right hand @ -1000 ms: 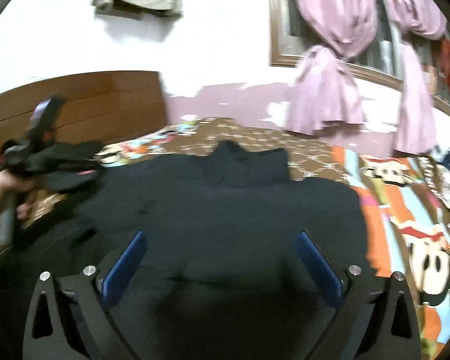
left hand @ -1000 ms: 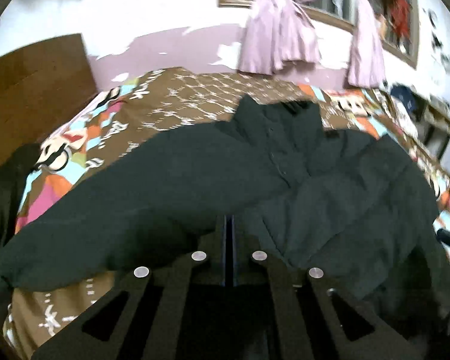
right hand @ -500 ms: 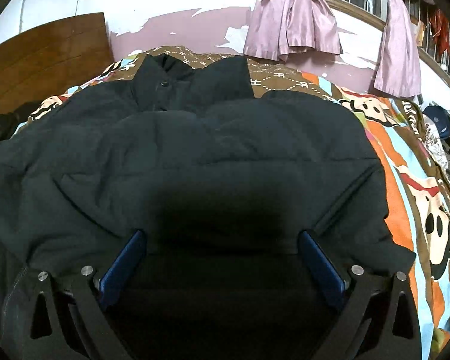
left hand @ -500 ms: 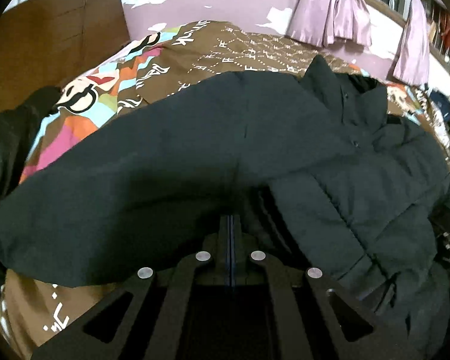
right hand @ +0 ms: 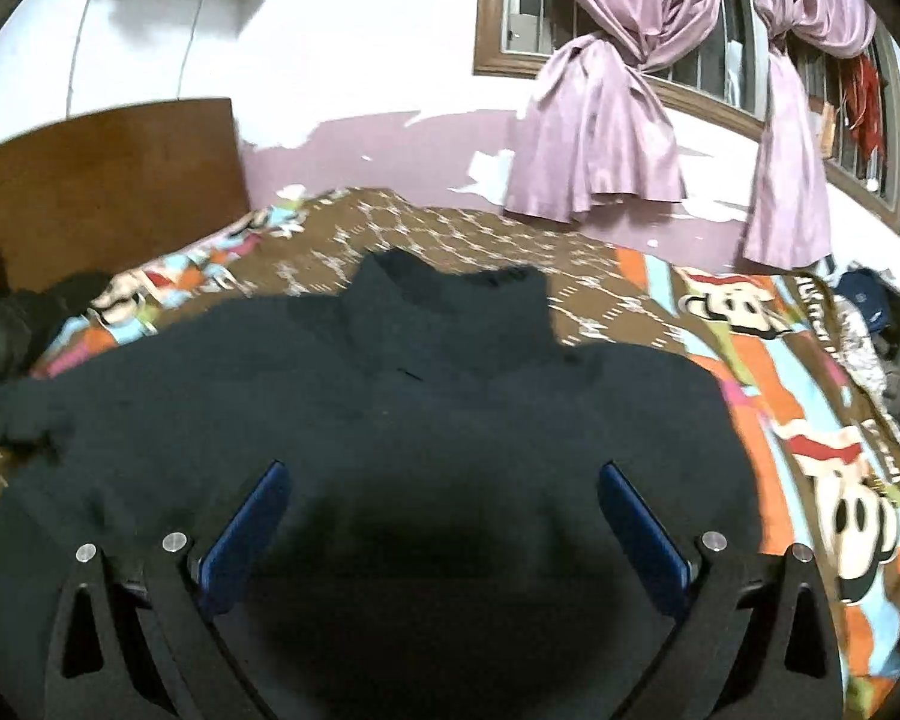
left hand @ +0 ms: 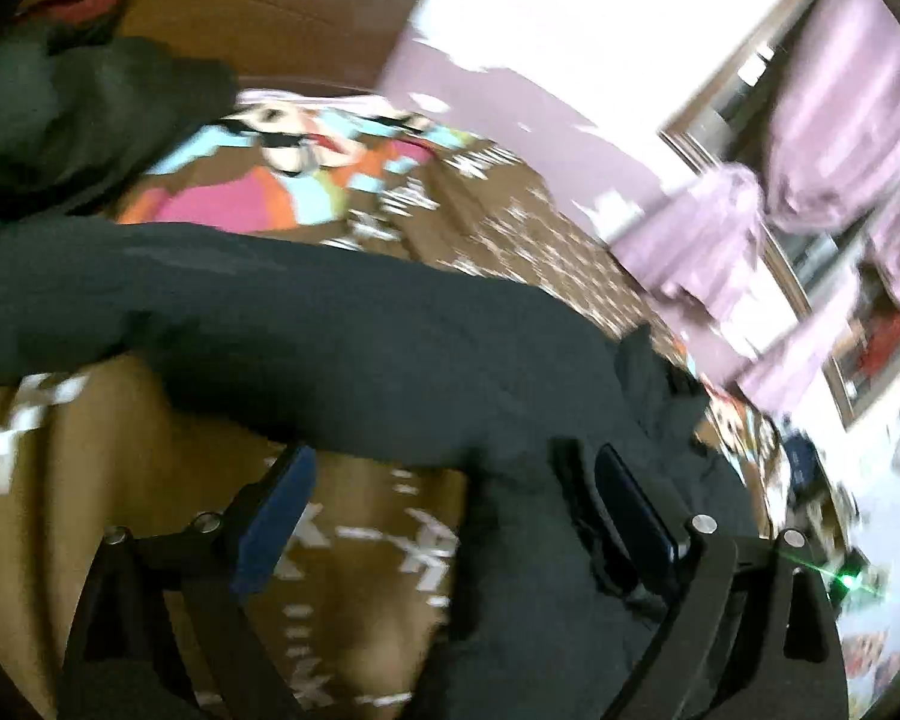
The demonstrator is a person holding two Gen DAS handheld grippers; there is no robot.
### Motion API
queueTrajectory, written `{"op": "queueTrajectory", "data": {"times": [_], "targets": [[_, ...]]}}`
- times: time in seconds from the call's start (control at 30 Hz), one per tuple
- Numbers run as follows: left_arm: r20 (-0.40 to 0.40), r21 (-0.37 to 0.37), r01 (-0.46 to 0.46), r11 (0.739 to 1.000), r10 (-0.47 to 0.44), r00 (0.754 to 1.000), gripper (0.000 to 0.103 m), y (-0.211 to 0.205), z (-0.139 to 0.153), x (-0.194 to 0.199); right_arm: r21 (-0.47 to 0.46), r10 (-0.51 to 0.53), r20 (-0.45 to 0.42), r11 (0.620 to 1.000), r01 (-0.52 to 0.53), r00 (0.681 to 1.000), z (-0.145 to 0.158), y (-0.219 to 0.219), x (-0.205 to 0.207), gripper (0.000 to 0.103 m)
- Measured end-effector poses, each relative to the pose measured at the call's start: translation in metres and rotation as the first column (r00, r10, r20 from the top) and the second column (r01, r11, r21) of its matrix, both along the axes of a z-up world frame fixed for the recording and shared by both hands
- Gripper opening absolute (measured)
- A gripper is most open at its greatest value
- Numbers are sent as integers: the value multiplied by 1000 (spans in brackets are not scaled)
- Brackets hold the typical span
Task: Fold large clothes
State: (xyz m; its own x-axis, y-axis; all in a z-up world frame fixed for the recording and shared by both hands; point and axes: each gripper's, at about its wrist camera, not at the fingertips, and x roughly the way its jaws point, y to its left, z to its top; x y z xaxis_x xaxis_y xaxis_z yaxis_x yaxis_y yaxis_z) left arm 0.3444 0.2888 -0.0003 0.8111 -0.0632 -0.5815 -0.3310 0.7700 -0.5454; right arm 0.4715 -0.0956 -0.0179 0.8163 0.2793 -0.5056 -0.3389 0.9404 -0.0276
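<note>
Across the patterned bed [right hand: 750, 360], dark jacket [right hand: 450, 408] spread flat, collar far. Left gripper [left hand: 450, 498] fingers released over its sleeve edge; right gripper [right hand: 444, 510] fingers released above its middle.

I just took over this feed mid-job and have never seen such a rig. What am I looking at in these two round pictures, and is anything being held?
No robot arm here: a person carries a two-finger tool in each hand, each with a fisheye camera looking forward along its blue-padded fingers. One picture is from the left tool, tilted and blurred; the other is from the right tool. A large dark jacket lies spread on a bed with a patterned bedspread, its collar toward the curtained window. A wooden headboard stands on the left. Both tools are open and hold nothing; the jacket is not yet folded.
</note>
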Motion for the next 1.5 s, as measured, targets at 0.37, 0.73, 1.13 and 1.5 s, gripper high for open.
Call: {"op": "queueTrajectory", "data": {"times": [0.37,0.73,1.13,1.5], "targets": [[-34,-247,-523,816,533,846,91,112,-20,-81,-116,75,-132,989,-90,988,-61,90,17,103],[-170,-410,-579,705,565,808,90,187,-68,-88,-183,65,-214,977,-105,975,-80,96,27,103],[142,5,-501,865,495,857,6,145,9,-77,-131,-14,-243,991,-18,970,-53,20,8,103],[406,442,44,896,-243,881,6,-89,107,-14,13,-182,-212,982,189,960,-22,-110,-10,103]]}}
